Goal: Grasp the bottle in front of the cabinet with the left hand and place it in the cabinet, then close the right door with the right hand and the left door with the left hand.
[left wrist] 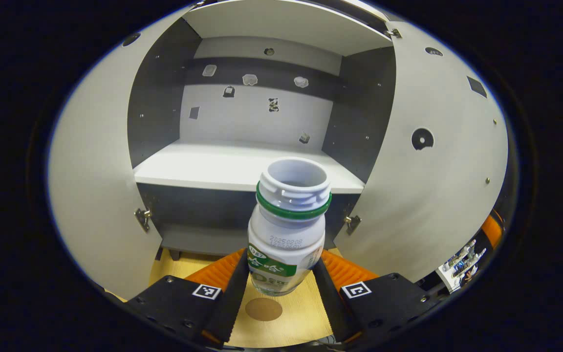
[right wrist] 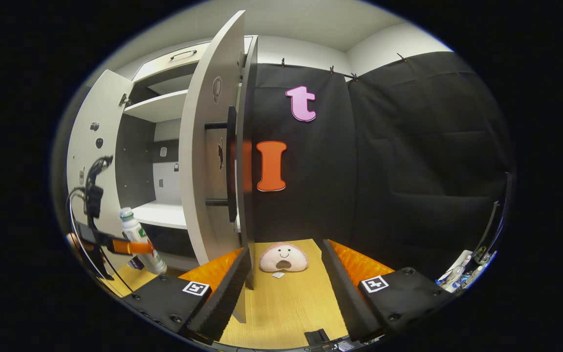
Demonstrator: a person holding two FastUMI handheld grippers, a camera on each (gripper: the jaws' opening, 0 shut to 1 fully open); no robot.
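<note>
In the left gripper view the left gripper (left wrist: 281, 274) is closed on the bottle (left wrist: 286, 230), one finger pressed against each side of its lower body over the label; the bottle is white plastic with a green ring below the neck and no cap, and its open mouth shows nothing that can be made out inside; its long axis runs close to upright, mouth up and tipped slightly away toward the cabinet (left wrist: 267, 127); it hangs clear above the wooden surface (left wrist: 286, 313), where a round brown mark (left wrist: 263, 309) lies just under it; beyond it the cabinet stands with both doors swung wide, the left door (left wrist: 93, 195) and the right door (left wrist: 433, 166) flanking a white shelf (left wrist: 232, 168) with nothing on it; small stickers dot the back panel above the shelf.

In the right gripper view the right gripper (right wrist: 286, 288) is spread wide with nothing between its fingers; it hovers over the surface (right wrist: 286, 303) with the right door's edge (right wrist: 213, 161) and its dark bar handle (right wrist: 231, 164) just ahead; a small round plush face (right wrist: 284, 258) lies on the surface beyond the fingertips; farther off at the left, the left gripper (right wrist: 137, 247) holds the bottle (right wrist: 140, 239) in front of the open cabinet (right wrist: 159, 161), tilted with its mouth toward the shelf (right wrist: 162, 214).
</note>
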